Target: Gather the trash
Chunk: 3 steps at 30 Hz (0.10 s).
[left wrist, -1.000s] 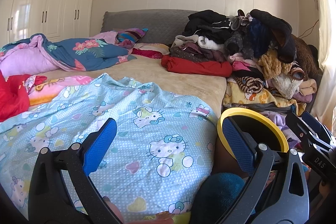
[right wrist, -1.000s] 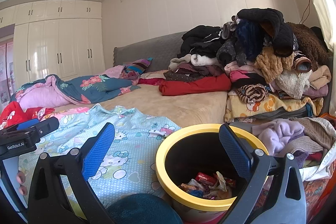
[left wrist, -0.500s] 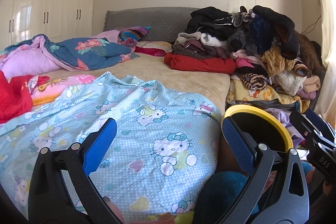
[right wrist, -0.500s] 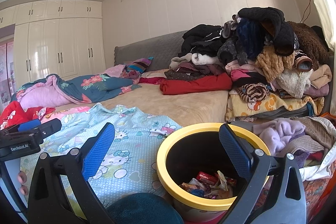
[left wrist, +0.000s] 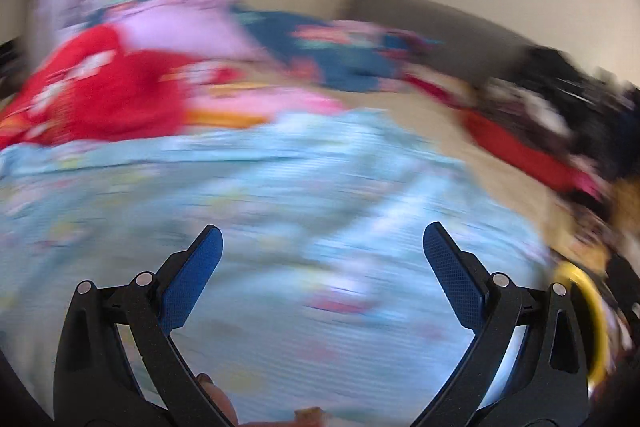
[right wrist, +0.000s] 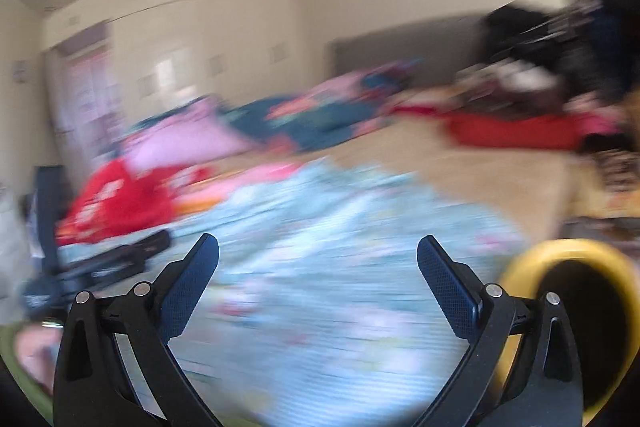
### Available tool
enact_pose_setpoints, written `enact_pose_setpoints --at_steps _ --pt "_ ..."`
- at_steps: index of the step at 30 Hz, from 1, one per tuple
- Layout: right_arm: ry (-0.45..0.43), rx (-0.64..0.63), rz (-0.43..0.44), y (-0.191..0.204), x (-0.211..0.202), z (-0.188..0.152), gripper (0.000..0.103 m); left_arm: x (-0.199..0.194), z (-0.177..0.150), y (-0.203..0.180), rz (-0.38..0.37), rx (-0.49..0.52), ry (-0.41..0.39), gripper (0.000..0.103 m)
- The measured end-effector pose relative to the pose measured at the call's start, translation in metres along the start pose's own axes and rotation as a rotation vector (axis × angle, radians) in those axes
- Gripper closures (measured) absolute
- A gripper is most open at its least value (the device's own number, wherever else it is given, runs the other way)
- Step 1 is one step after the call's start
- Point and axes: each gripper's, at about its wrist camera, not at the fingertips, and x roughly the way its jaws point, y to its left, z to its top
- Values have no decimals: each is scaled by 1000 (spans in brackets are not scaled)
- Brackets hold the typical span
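A: Our left gripper (left wrist: 322, 247) has its two blue pads spread wide with nothing between them, and our right gripper (right wrist: 318, 259) is spread just as wide and just as empty.

B: Agreed. Under both sets of fingers we see only the pale blue printed sheet (left wrist: 300, 195), smeared by blur (both views are streaked sideways, so small things are lost).

A: So where does the trash go? The yellow-rimmed bin (right wrist: 576, 311) sits low on the right of our right-wrist view, just outside the right finger. In the left-wrist view only an arc of its rim (left wrist: 586, 307) shows at the far right edge.

B: Then we judge the right gripper to be the nearer of the two to the bin, and the bin lies to the right of both. We cannot make out what is inside it here.

A: And the trash itself?

B: We cannot pick out any loose piece on the sheet; the blur hides anything that small. Beyond the sheet we see a red garment (left wrist: 100, 95) to the left, bedding in pink and dark blue behind it, and a dark heap of clothes (right wrist: 560, 47) at the right by the grey headboard.

A: So the coming move turns on this: both cameras face left and away from the bin, over the bed. Whatever we pick up there, we think it would have to travel back rightward to the yellow rim.

B: The left gripper also shows in the right-wrist view, dark and low at the left edge (right wrist: 100, 267), farther from the bin.
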Motion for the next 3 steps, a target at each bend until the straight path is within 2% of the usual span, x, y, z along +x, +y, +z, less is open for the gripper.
enact_pose_setpoints --at_steps 2,3 --pt "132 -25 89 42 55 -5 6 26 9 51 146 -51 48 11" --pt "208 -49 138 66 85 -12 6 37 10 70 190 -67 68 11"
